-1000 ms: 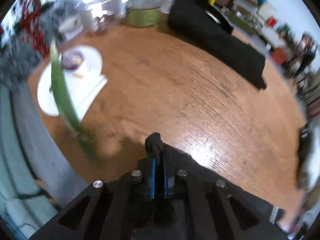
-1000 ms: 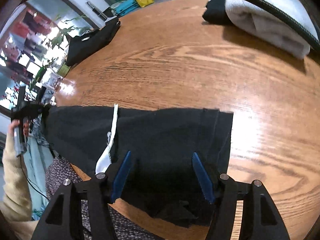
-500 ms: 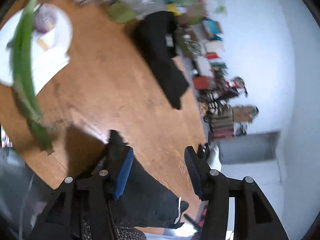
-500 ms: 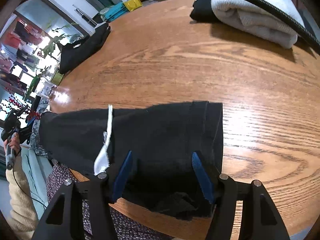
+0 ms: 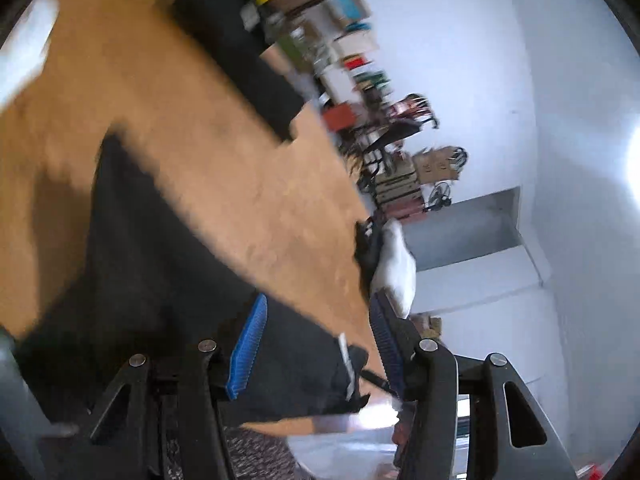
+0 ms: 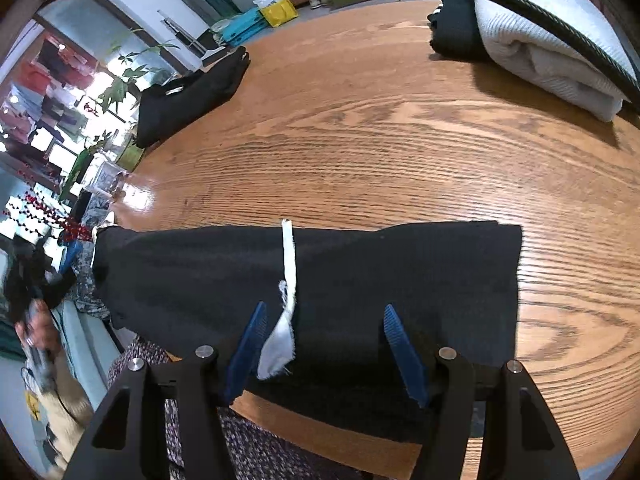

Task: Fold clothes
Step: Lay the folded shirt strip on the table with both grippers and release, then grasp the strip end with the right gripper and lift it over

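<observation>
Two open tongs [image 6: 324,344], one black garment [image 6: 400,272]

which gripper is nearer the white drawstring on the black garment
Right. The right gripper hovers open with the white drawstring running down between its fingers. The left gripper, also open, is off at the black garment's far end, well away from it.

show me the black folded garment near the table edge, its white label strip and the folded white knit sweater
black folded garment [image 6: 420,264]: right wrist view, flat top panel
white label strip [image 6: 289,256]: right wrist view, upper straight part
folded white knit sweater [image 6: 548,56]: right wrist view, folded side
</observation>
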A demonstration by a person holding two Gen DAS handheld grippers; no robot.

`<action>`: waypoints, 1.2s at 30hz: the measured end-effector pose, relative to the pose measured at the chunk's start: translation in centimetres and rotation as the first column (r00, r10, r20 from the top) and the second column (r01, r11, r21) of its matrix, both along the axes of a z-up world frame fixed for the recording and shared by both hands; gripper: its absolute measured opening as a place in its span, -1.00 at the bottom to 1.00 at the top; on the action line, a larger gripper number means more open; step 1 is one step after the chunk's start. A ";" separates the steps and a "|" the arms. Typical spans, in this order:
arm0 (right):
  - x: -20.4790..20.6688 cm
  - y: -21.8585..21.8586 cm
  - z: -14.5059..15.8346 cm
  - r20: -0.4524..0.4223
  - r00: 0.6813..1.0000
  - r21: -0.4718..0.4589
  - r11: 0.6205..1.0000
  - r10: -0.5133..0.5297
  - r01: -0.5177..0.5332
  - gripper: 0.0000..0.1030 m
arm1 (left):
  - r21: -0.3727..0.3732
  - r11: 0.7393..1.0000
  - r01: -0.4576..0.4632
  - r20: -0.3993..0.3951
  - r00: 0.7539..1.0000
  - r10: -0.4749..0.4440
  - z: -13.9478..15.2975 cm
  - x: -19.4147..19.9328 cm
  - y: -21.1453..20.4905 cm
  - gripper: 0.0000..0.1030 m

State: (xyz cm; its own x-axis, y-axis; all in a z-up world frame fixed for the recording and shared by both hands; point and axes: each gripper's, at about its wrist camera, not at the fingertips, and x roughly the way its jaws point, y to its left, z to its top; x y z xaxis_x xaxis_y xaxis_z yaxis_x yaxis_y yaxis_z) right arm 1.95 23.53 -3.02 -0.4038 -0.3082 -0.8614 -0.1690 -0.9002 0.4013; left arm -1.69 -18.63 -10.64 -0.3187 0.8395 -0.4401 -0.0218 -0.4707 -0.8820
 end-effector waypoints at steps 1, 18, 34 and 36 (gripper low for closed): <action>-0.1 -0.1 -0.3 0.002 1.000 0.002 1.000 -0.011 0.011 0.28 | 0.000 1.000 -0.026 0.043 0.999 0.026 -1.5 0.3 -0.4 0.06; 4.6 6.0 -1.0 0.058 0.971 0.110 0.969 -0.230 0.223 0.33 | -0.148 0.989 -0.009 -0.136 0.991 -0.011 5.5 1.9 4.5 0.08; 10.0 8.7 -3.7 0.195 0.938 -0.267 0.904 -0.288 0.333 0.23 | -0.333 0.817 0.470 0.196 0.882 -0.428 -4.0 2.9 28.3 0.12; 11.3 9.0 -4.1 0.220 0.915 -0.316 0.863 -0.337 0.394 0.21 | -0.336 0.819 0.465 0.189 0.885 -0.425 -3.9 2.6 29.1 0.12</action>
State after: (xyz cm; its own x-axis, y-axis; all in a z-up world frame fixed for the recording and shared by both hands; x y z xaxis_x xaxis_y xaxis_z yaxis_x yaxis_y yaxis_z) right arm 13.20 32.52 -7.13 -0.4193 -0.4537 -0.7864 -0.5429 -0.5689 0.6177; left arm 0.94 10.46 -14.53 0.1133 0.6535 -0.7484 -0.2280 -0.7160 -0.6598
